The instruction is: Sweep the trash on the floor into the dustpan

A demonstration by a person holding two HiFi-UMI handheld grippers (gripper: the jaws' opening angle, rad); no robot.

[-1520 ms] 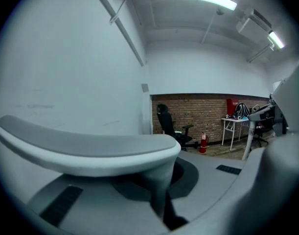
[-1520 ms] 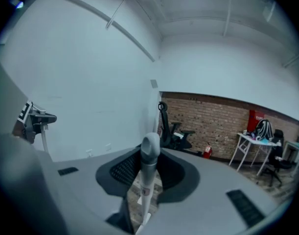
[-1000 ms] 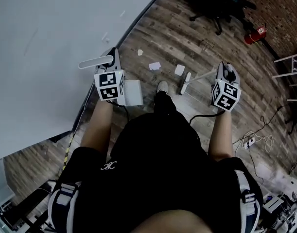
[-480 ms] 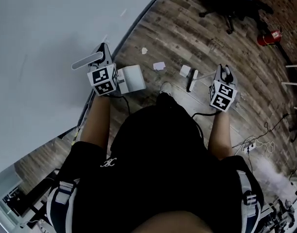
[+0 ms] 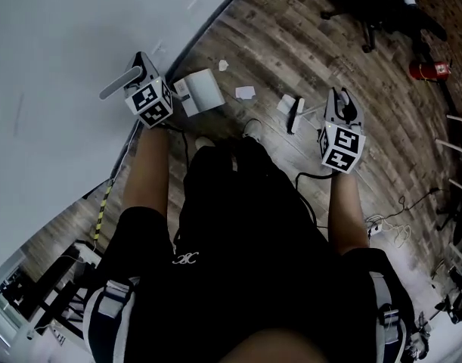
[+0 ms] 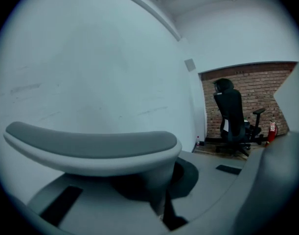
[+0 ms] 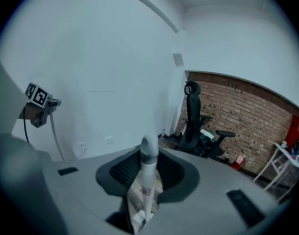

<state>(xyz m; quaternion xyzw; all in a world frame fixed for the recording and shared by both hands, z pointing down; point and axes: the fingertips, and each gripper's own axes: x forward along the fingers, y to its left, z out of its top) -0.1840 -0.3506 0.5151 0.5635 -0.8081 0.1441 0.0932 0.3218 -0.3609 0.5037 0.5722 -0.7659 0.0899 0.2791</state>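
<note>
Beside the dustpan (image 5: 200,91), its handle clamped in the jaws of the left gripper (image 5: 144,74), paper scraps (image 5: 245,92) lie unswept on the floor (image 5: 306,44); the right gripper (image 5: 333,98), jaws closed on the broom (image 5: 295,116), should next sweep them in.

We carried the left hand-held gripper (image 5: 137,72) forward along the wall (image 5: 57,36); its dustpan (image 5: 202,91) came level with the paper scraps (image 5: 245,92); the broom (image 5: 295,116) edged nearer them.

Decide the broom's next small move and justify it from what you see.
Probably sweep the broom left, pushing the paper scrap toward the dustpan. The right gripper is shut on the broom, the left gripper on the dustpan, and the scrap lies on the floor between them.
</note>
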